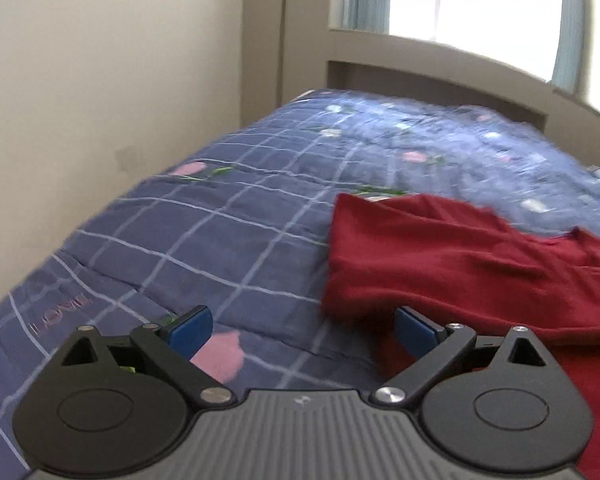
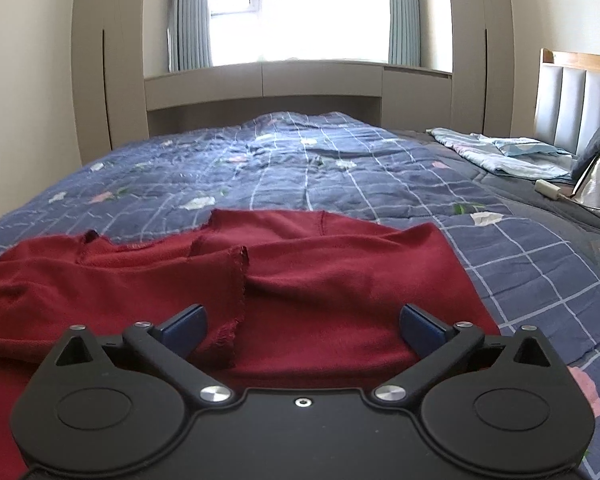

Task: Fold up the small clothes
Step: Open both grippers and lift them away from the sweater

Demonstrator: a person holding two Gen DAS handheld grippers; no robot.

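Left gripper (image 1: 302, 330) jaws spread wide, nothing between the pads; bare quilt (image 1: 204, 240) below, red garment (image 1: 452, 264) edge just by its right finger. Right gripper (image 2: 302, 326) also wide open, hovering over the garment (image 2: 300, 272), a frayed sleeve end low centre between its fingers. Garment lies rumpled, lower half of frame. Beyond: open checked quilt, pale bedding (image 2: 500, 150) and headboard (image 2: 576, 96) upper right, window (image 2: 320, 4) top centre.
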